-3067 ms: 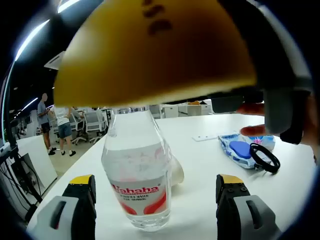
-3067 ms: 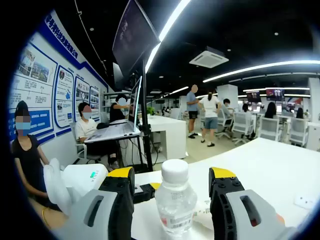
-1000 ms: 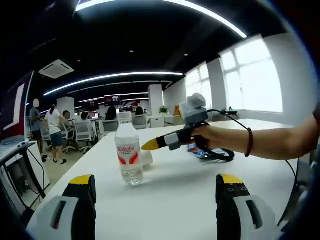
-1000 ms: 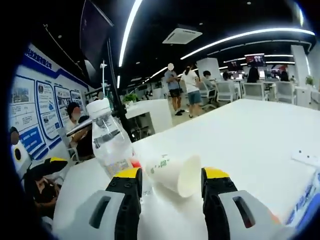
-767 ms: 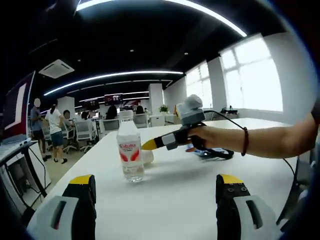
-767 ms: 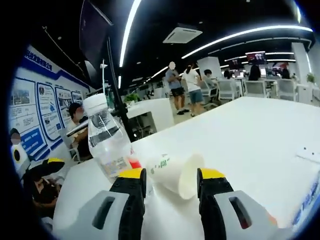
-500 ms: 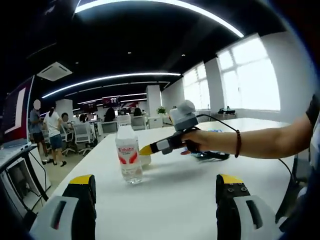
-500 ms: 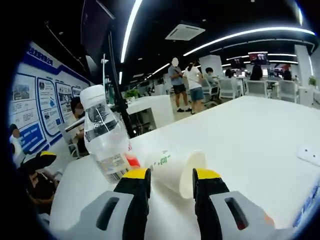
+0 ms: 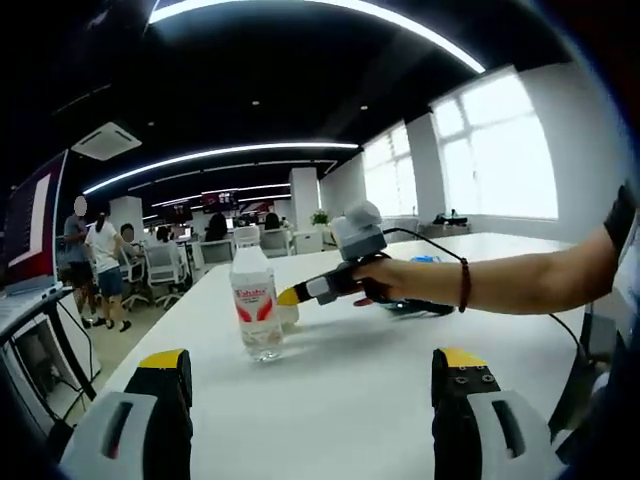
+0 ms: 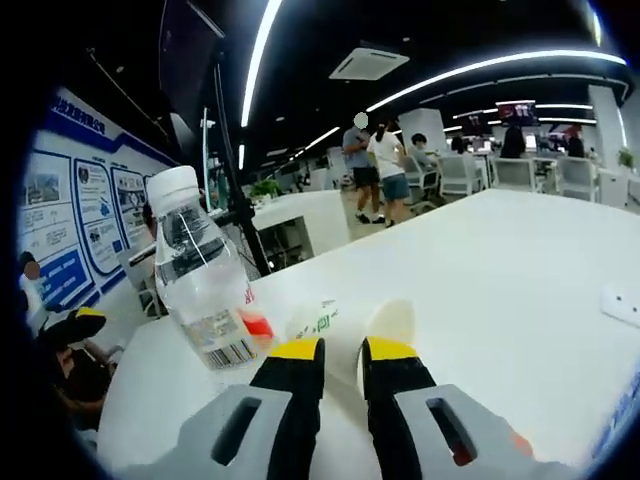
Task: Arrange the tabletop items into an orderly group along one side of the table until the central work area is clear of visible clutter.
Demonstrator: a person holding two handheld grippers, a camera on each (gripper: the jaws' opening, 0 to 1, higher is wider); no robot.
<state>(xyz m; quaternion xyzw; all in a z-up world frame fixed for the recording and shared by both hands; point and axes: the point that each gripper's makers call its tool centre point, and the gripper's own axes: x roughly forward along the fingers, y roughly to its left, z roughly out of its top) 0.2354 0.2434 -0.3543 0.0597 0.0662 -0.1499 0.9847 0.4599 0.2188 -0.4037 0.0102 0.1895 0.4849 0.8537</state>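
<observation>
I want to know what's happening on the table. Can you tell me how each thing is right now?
Clear plastic water bottle with white cap: upright, cap on.
White paper cup: on its side, pinched flat.
Right gripper: shut on the cup.
Left gripper: open, holding nothing.
White table: bare in front of the left gripper.

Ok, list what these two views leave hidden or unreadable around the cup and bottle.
- Paper cup, right gripper view: its middle is hidden behind the right gripper.
- Cup, left gripper view: mostly hidden by the water bottle.
- Bottle label, both views: too small to read.
- Items beyond the arm, left gripper view: covered.
</observation>
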